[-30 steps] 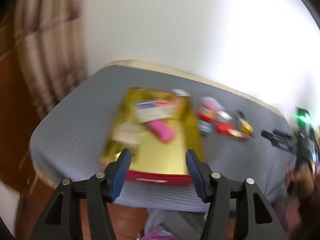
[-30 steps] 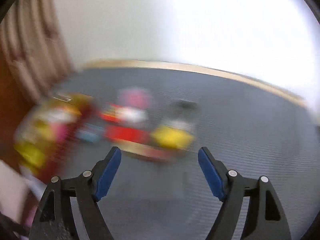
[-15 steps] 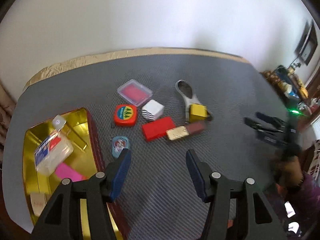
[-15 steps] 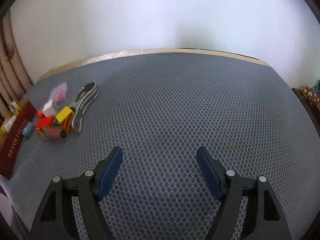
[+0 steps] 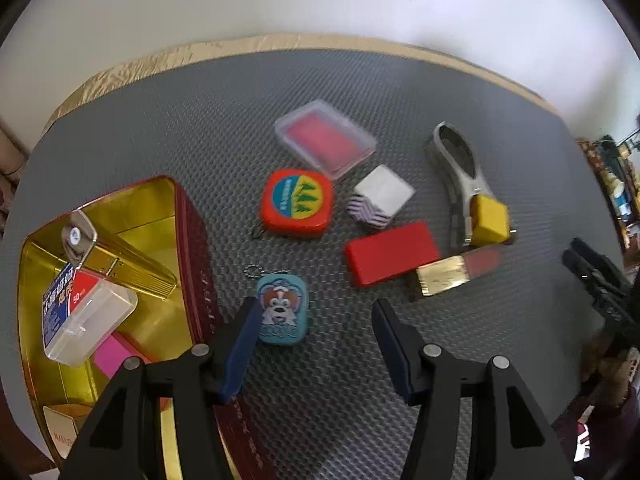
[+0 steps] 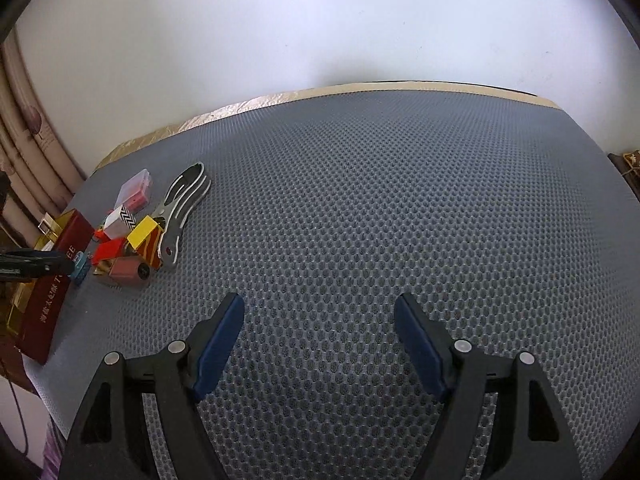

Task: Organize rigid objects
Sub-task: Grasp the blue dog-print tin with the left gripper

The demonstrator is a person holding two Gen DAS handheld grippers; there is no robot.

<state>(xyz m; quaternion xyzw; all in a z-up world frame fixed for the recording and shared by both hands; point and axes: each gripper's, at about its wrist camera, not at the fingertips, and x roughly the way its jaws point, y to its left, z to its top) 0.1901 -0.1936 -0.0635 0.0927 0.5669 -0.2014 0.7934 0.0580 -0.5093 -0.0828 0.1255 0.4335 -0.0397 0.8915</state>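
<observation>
Our left gripper (image 5: 312,344) hangs with its jaws apart and nothing pressed between them; the teal dog-face keychain (image 5: 282,309) lies on the grey mat (image 5: 168,128) just inside the left finger (image 5: 240,344), apparently touching it. We judge this to be the next piece for the gold-lined tin (image 5: 160,216), which sits just to the left with its red wall beside that same finger. That closeness is our first worry: if we close from here, the left finger could scrape the tin wall or shove the keychain sideways instead of trapping it, and the small ball chain at its top could snag on the mat's texture.

Farther out, the red block (image 5: 390,258) and the gold-and-red tube (image 5: 456,270) lie touching each other, so a careless sweep would drag both. Beyond them the yellow cube (image 5: 490,218) rests against the metal clip (image 5: 456,168), and the round red tape measure (image 5: 298,204), the white zigzag box (image 5: 382,196) and the clear pink-filled case (image 5: 326,144) crowd together; nudging one may scatter the rest.

Inside the tin, a clear plastic box (image 5: 86,320) lies tilted over a pink piece, so a dropped keychain might slide off it.

Our right gripper (image 6: 320,344) is open and empty over bare mat, well apart from the cluster.
</observation>
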